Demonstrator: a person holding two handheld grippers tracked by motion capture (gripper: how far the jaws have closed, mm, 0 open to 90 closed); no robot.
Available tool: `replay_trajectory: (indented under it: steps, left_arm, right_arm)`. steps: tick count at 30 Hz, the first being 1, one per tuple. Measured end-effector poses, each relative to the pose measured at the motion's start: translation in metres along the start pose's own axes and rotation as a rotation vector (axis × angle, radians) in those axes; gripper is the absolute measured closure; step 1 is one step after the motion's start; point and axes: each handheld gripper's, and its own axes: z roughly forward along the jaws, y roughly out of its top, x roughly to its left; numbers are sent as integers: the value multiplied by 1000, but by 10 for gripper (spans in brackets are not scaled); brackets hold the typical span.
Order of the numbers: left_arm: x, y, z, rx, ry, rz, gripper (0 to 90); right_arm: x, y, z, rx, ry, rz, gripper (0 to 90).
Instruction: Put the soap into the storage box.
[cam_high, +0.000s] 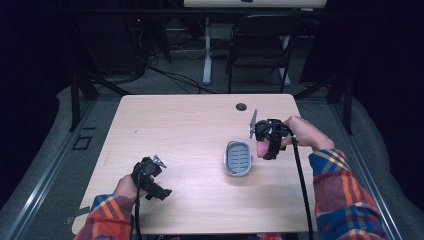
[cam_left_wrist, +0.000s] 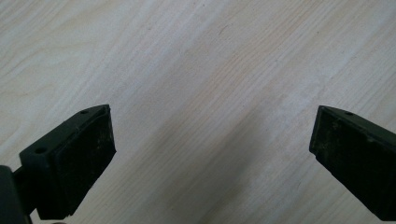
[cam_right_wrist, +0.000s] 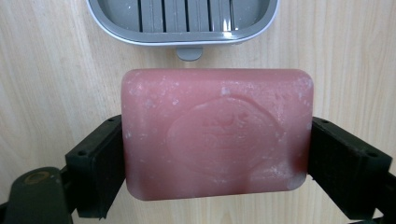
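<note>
Pink soap bar (cam_right_wrist: 217, 133) pinched across its ends in my right claw (cam_right_wrist: 217, 140) | grey soap dish (cam_right_wrist: 182, 21) just ahead of the jaws, slats empty, likely the drop spot | left claw (cam_left_wrist: 212, 149) spread wide over bare table (cam_left_wrist: 187, 56), idle.

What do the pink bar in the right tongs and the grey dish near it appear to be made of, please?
The pink bar looks like solid soap: matte, waxy, with an embossed oval stamp and whitish scuffs. The grey dish seems moulded plastic: smooth, glossy highlights, slatted floor, paler rim.
</note>
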Motion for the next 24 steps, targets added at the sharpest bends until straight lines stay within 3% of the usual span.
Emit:
replay_trajectory:
  steps: [12,24]
  left_arm:
    - [-1,0,1,0,0,2,2]
    - [-1,1,1,2,-3,4,2]
  right_arm:
    - [-3,18,-8,-17,-19,-8,128]
    - [-2,38,-4,-18,-23,-26,128]
